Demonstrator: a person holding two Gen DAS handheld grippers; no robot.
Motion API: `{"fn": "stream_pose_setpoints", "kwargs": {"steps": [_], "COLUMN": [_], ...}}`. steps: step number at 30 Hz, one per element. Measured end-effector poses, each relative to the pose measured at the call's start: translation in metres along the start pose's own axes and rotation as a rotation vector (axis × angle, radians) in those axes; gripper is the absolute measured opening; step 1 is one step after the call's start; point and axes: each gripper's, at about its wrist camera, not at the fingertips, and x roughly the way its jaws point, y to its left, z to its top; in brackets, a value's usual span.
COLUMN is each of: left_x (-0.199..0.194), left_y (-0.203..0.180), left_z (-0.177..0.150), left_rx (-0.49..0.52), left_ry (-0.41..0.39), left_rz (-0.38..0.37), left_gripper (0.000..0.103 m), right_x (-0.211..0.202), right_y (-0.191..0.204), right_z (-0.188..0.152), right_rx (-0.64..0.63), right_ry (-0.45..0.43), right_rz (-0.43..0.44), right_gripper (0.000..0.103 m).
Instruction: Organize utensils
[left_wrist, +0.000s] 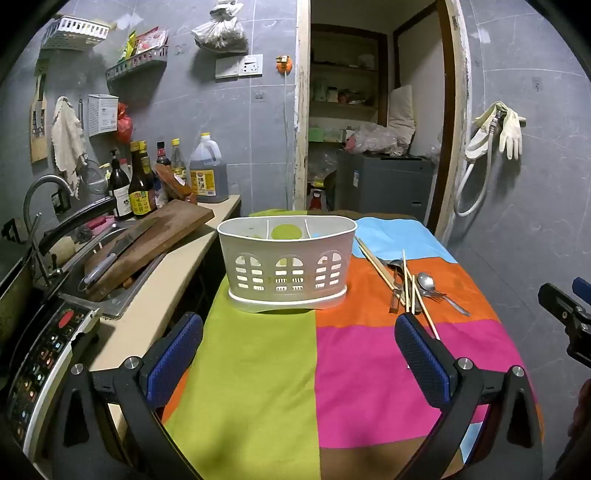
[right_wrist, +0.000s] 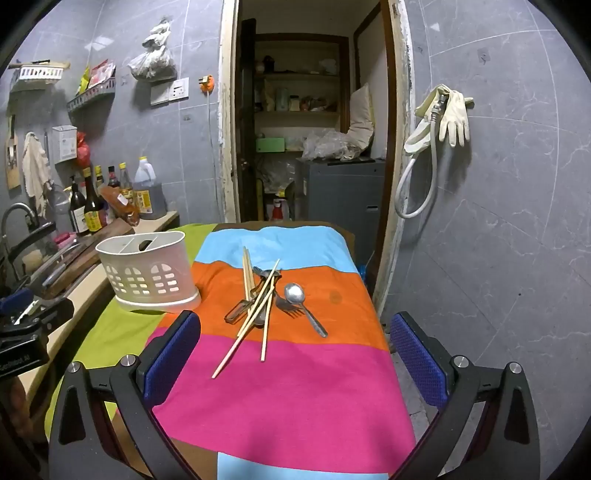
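Chopsticks (right_wrist: 255, 295), spoon (right_wrist: 295, 294) and fork (right_wrist: 290, 308) lie piled ahead of the wide-open, empty right gripper (right_wrist: 295, 365); sorting into the caddy (right_wrist: 147, 273), ahead-left, seems unstarted, awaiting a first pick.

The right gripper (right_wrist: 295, 354) is hovering wide open and empty; chopsticks (right_wrist: 255, 306) and a spoon (right_wrist: 295, 294) are lying ahead between its fingers, a white caddy (right_wrist: 147, 275) beyond the left finger.

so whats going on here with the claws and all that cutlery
A person holds a claw in each hand over a table with a colourful cloth. Both the left claw and the right claw are open and empty. Chopsticks, a spoon and a fork lie in a loose pile on the cloth. The white caddy beside them looks empty, so sorting hasn't begun.
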Motion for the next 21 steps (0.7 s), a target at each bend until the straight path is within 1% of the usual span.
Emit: {"fn": "stream_pose_setpoints", "kwargs": {"steps": [21], "left_x": [0.0001], "left_y": [-0.0001], "left_z": [0.0000], "left_rx": [0.004], "left_ry": [0.000], "left_rz": [0.002], "left_gripper": [0.102], "right_x": [-0.0011], "right_y": [0.0012], "right_z": [-0.0007], "right_rx": [0.006], "right_ry": [0.001], "right_rz": [0.004], "right_gripper": [0.103]}}
